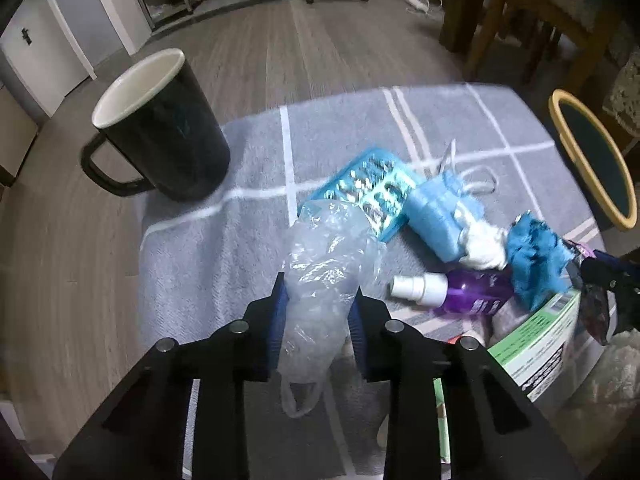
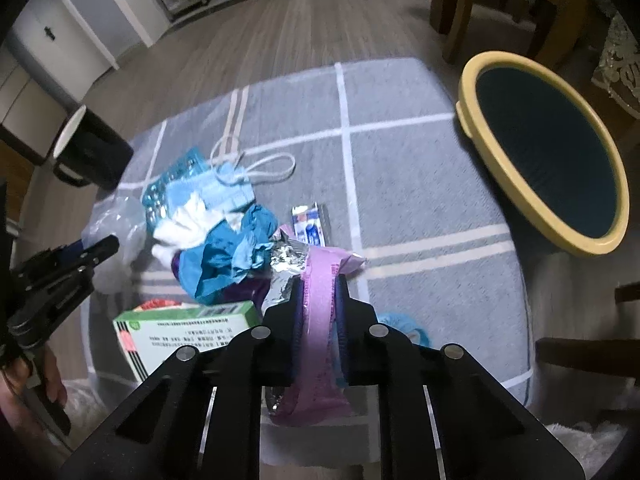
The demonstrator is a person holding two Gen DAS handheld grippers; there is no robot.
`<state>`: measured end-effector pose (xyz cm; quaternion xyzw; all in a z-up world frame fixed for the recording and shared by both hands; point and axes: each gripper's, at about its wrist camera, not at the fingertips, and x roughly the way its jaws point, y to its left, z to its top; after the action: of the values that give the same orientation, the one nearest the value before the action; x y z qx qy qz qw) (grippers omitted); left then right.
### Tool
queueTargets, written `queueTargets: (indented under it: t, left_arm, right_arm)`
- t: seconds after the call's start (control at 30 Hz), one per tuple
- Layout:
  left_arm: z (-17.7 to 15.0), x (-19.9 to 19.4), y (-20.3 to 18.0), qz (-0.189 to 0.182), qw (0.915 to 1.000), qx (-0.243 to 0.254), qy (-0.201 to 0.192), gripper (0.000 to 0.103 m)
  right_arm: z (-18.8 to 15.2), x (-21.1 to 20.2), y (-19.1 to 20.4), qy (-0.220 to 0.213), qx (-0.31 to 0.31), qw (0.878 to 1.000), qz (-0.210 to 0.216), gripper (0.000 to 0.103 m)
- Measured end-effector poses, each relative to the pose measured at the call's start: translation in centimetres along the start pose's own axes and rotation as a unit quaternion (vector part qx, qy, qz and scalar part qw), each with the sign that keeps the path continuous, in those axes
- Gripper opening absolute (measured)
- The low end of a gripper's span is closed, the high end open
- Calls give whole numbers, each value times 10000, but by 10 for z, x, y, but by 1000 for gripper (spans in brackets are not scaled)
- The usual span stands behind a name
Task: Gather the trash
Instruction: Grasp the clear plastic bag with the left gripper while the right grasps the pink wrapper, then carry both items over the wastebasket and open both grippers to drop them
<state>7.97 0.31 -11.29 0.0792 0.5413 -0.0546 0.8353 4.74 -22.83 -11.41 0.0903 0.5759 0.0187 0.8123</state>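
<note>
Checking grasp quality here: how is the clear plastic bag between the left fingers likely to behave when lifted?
The clear plastic bag looks thin and crumpled, so it will probably hang limp and trail its loop handle below the left gripper. It seems very light, so a lift should barely disturb the purple spray bottle beside it. The glossy film might slip if pinched by little material.

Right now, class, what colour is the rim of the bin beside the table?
Pale yellow rim, around a dark teal inside; the right wrist view shows it best.
</note>
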Motion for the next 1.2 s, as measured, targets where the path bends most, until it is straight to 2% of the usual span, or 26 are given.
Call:
queueTargets:
  t: [0.2, 0.5, 0.83, 1.2]
  left_arm:
    - [11, -32, 4, 46, 9979, -102, -632, 27]
    - [23, -68, -5, -355, 9912, -128, -1268, 27]
    - [30, -99, -42, -582, 9830, 329, -1709, 27]
    - [38, -123, -79, -750, 9750, 638, -1990, 27]
  right_arm:
    - [7, -21, 1, -409, 58, 9990, 172, 15]
    - [25, -56, 1, -1047, -79, 9943, 160, 15]
    - [46, -103, -16, -1615, 8, 9865, 259, 15]
    - [69, -157, -73, -2188, 394, 9749, 147, 15]
